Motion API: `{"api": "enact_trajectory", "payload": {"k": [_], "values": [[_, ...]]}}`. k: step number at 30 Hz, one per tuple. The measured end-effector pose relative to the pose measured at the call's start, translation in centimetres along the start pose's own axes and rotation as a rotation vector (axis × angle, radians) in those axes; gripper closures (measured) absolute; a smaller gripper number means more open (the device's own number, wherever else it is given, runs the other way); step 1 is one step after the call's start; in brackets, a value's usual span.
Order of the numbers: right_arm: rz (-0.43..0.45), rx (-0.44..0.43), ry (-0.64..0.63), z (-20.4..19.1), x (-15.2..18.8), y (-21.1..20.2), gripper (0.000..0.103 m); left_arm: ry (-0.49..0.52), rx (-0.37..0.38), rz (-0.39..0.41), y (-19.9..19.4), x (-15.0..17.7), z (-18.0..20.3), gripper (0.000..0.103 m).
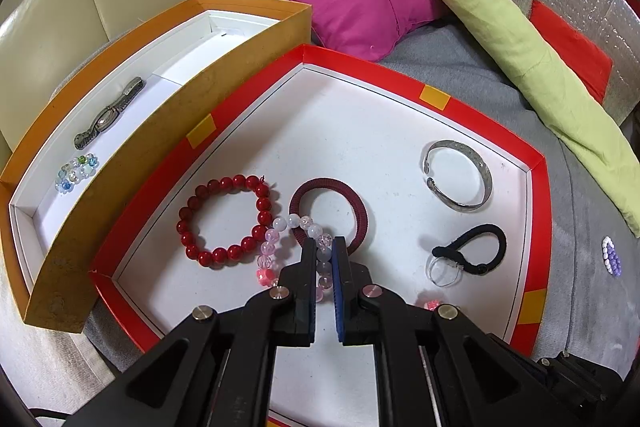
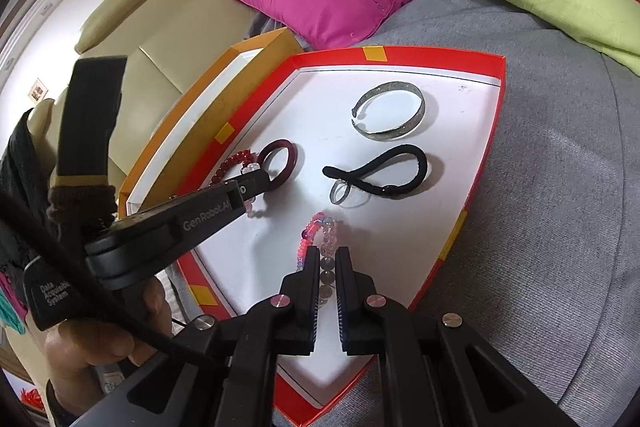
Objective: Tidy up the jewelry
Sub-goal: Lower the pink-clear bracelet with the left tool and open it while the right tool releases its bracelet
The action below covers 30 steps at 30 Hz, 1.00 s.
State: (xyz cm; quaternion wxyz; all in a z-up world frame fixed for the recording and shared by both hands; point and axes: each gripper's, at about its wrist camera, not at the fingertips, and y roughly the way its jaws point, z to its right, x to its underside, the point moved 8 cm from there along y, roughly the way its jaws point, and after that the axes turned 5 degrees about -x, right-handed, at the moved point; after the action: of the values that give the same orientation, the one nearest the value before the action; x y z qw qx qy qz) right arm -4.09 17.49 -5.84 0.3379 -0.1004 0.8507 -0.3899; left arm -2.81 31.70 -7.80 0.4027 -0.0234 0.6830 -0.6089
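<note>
While both claws grip beaded bracelets, the other jewelry lies loose.
Left claw (image 1: pixel 324 247) pinches the pale pink-and-clear bead bracelet (image 1: pixel 280 227); right claw (image 2: pixel 327 255) clamps a pink-purple bead strand (image 2: pixel 316 231), both inside the red-rimmed white tray (image 1: pixel 400 75).

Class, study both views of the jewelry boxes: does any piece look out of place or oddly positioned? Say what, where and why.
A small white-and-purple beaded piece lies on the grey cover, outside the red tray, while every other piece sits inside a box. Also, the black hair tie overlaps a clear ring.
</note>
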Motion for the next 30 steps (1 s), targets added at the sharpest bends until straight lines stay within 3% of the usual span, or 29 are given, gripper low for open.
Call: {"api": "enact_trajectory", "payload": {"k": [30], "values": [[-0.009, 0.013, -0.018, 0.00, 0.25, 0.57, 0.095, -0.003, -0.014, 0.002, 0.06, 0.02, 0.00, 0.096]]}}
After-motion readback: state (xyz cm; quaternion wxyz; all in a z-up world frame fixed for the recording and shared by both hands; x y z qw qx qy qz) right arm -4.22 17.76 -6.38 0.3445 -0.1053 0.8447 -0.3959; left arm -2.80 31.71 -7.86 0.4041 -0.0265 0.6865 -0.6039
